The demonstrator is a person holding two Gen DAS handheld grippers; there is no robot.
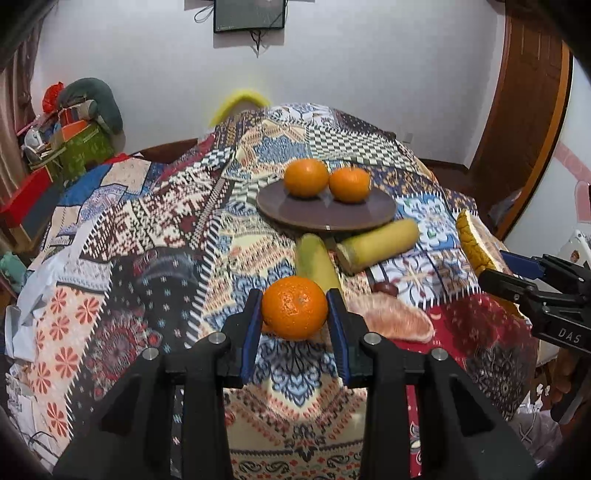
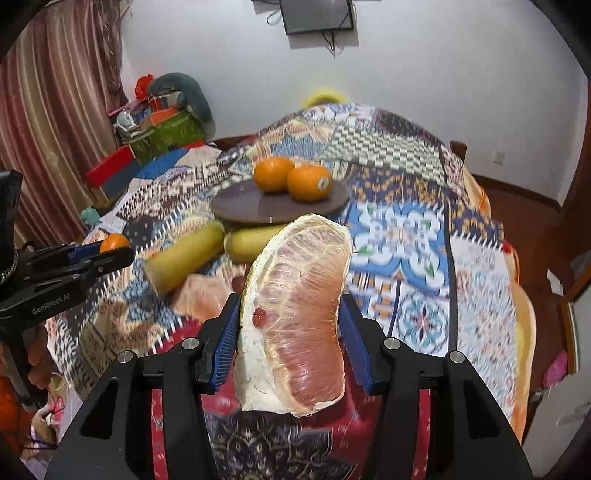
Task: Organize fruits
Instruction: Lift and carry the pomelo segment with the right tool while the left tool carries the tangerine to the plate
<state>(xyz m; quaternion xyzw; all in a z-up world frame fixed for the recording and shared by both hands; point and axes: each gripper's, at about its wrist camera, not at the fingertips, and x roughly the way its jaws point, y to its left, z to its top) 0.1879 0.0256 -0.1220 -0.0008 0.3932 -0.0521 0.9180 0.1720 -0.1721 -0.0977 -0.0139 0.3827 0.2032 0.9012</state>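
Left hand-held gripper [image 1: 294, 325]: blue pads pinching an orange [image 1: 294, 308] on both sides, fruit held off the cloth.
Right hand-held gripper [image 2: 290, 339]: pads pressed on a plastic-wrapped pomelo wedge [image 2: 295, 321], pink flesh facing the camera, white pith along its left edge; wedge stands lengthwise between the fingers.
Surface: patchwork quilt [image 1: 147, 229] covering the bench.
Near ground: a second pinkish pomelo piece [image 1: 391, 317] lies on the quilt just right of the held orange; a small dark brown item [image 1: 386, 288] beyond it, too small to identify.
Middle: two yellow-green cut stalks, near stalk [image 1: 317, 260] end-on to the left camera, far stalk [image 1: 380, 242] lying crosswise, its tip at the plate edge.
Farther: round dark plate [image 1: 325, 214] carrying two oranges [image 1: 306, 177] [image 1: 349, 184] side by side, nearly touching.
Far: white wall, dark monitor [image 1: 249, 14] mounted high.
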